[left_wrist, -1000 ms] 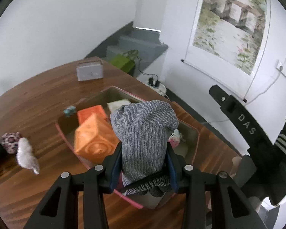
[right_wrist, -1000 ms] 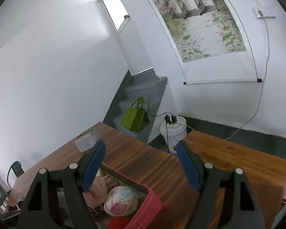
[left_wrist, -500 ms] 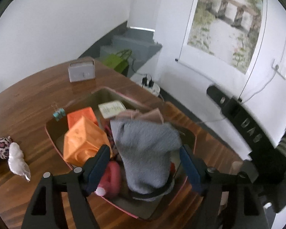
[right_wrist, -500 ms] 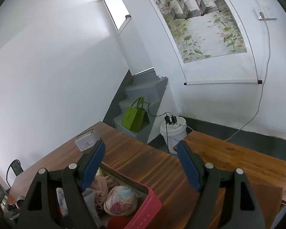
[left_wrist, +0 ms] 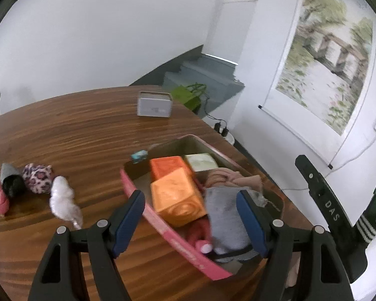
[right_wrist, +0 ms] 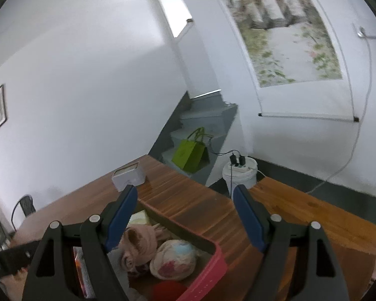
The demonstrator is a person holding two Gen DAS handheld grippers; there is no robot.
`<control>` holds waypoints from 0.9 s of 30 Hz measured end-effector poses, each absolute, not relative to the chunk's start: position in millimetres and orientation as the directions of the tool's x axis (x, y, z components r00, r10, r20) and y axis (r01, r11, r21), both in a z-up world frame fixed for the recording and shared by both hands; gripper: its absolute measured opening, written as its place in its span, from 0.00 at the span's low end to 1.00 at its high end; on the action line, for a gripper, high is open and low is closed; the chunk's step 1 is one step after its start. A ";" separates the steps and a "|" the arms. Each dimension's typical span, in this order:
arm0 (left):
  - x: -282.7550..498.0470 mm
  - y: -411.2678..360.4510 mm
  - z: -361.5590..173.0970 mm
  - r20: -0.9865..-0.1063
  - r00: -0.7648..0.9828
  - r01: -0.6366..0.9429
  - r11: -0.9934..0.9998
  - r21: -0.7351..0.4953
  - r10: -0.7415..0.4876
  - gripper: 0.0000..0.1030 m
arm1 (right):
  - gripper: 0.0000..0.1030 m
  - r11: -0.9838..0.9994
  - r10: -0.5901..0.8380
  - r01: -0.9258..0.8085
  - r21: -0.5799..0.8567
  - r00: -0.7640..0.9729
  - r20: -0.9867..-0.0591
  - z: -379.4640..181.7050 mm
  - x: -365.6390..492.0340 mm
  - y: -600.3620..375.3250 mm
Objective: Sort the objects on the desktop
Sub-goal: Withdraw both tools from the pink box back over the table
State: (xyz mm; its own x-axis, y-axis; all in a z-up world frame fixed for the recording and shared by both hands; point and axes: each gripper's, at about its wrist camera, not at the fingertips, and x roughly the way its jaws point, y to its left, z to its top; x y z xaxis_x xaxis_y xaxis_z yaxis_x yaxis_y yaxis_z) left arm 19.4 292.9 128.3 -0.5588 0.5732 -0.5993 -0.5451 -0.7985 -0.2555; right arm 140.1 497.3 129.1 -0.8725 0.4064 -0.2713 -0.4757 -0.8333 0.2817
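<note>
Grey sock (left_wrist: 225,222) laid lengthwise in pink tray (left_wrist: 178,240) — cuff nearest camera, left gripper (left_wrist: 191,217) spread wide, empty, right gripper (right_wrist: 185,215) likewise spread — nothing held.

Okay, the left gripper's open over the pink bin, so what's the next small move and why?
Probably swing the left gripper left toward the white fluffy piece on the table. Its jaws stand open and empty, the grey sock already lies in the pink bin, and that piece looks like the nearest item outside the bin.

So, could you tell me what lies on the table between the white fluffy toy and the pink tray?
Nothing: in the left wrist view, bare wood separates the white fluffy toy from the pink tray.
</note>
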 end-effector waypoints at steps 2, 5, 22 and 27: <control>18.2 282.0 127.6 -0.596 -0.581 -0.523 -0.815 -0.249 0.554 0.74 | 0.80 -0.847 0.405 -0.469 0.249 -0.874 -0.269 129.0 136.8 490.3; 16.2 266.3 124.4 -0.597 -0.610 -0.485 -0.841 -0.238 0.521 0.74 | 0.80 -0.864 0.406 -0.466 0.189 -0.869 -0.284 126.3 129.3 480.5; -2.7 147.3 83.9 -0.654 -0.685 -0.207 -0.947 -0.245 0.319 0.74 | 0.80 -0.868 0.456 -0.496 -0.031 -0.769 -0.447 99.2 91.6 468.3; -2.2 93.2 74.1 -0.662 -0.718 -0.078 -0.970 -0.231 0.215 0.74 | 0.80 -0.843 0.495 -0.537 0.018 -0.789 -0.364 111.0 110.4 471.6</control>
State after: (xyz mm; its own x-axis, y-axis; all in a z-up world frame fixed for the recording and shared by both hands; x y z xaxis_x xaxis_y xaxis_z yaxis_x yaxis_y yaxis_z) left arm -2.2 93.2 74.1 -0.7179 0.2154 -0.6620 -0.0784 -0.9699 -0.2306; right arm 110.4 471.6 111.0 -0.7890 0.4947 -0.3643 -0.5370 -0.8434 0.0177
